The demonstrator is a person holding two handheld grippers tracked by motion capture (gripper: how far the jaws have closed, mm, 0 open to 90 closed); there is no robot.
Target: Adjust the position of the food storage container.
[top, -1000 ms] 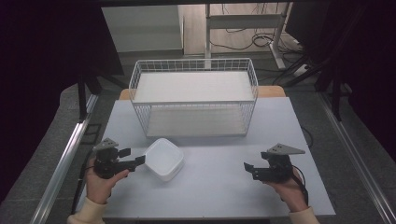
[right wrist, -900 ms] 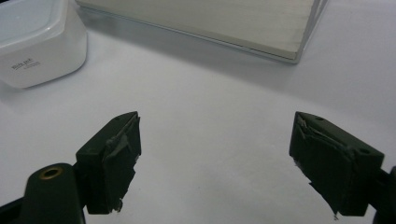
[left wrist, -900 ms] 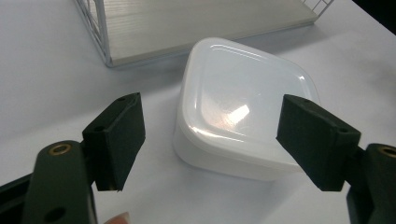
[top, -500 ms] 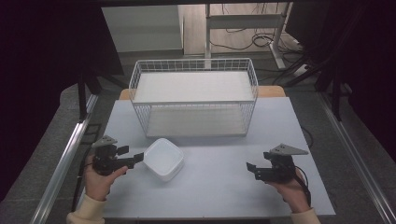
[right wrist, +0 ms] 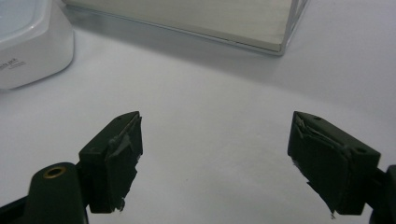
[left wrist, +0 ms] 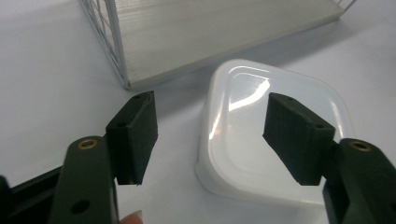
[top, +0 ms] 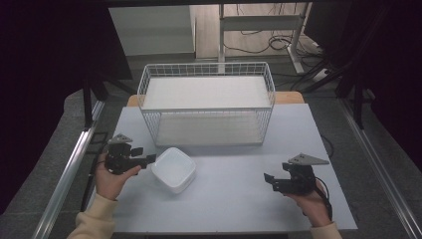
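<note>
The left tongs (top: 149, 159), jaws just closing yet clear of the white lidded container (top: 173, 169) near the desk's (top: 239, 199) left front edge, look ready to grasp its rim, needing one jaw each side, while the right tongs (top: 269, 180) hang released before the wire basket (top: 206, 107).

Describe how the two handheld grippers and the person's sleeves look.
Both the left gripper and the right gripper are black, each topped by a grey three-cornered plate. Jaws end in blocky black pads with brass-coloured pivots. A black cable trails from the right one. Sleeves are cream.
</note>
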